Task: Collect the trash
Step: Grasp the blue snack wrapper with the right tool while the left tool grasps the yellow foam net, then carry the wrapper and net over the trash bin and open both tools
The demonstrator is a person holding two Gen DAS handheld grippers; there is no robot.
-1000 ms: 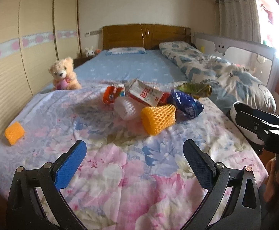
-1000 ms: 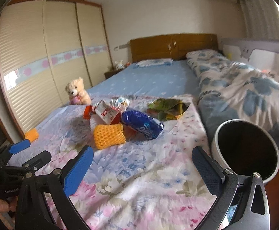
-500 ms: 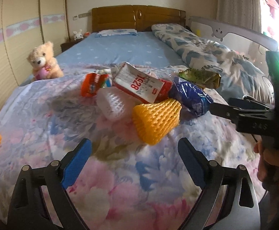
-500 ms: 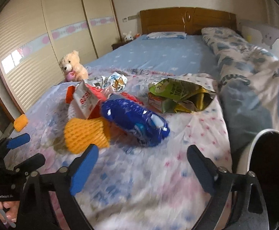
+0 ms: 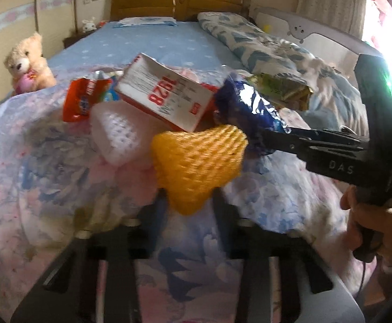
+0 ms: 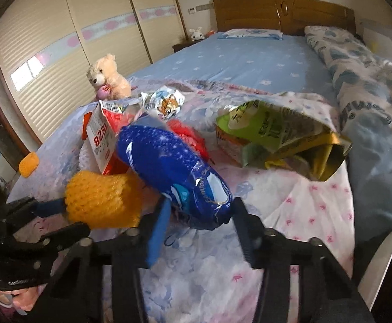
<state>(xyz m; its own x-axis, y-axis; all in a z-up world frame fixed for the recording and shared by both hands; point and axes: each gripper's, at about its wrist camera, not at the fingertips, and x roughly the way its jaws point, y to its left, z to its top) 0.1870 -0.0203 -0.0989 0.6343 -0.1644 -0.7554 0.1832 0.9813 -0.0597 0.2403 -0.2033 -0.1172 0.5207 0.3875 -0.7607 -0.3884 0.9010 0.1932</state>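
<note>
**Two grippers closing on trash piled on the bed.**
Left gripper (image 5: 189, 210) fingers pinch the yellow foam net (image 5: 198, 167); right gripper (image 6: 200, 215) fingers, just closing, clamp the blue wrapper (image 6: 174, 169) for lifting to the bin (image 6: 384, 266).

Heaped mid-bed on the floral sheet: yellow foam net (image 5: 198, 167) nearest, white foam net (image 5: 115, 134) left, blue wrapper (image 6: 174, 167) right, red-white carton (image 5: 166, 91) tilted behind, green-gold bag (image 6: 276, 137) far right.
</note>
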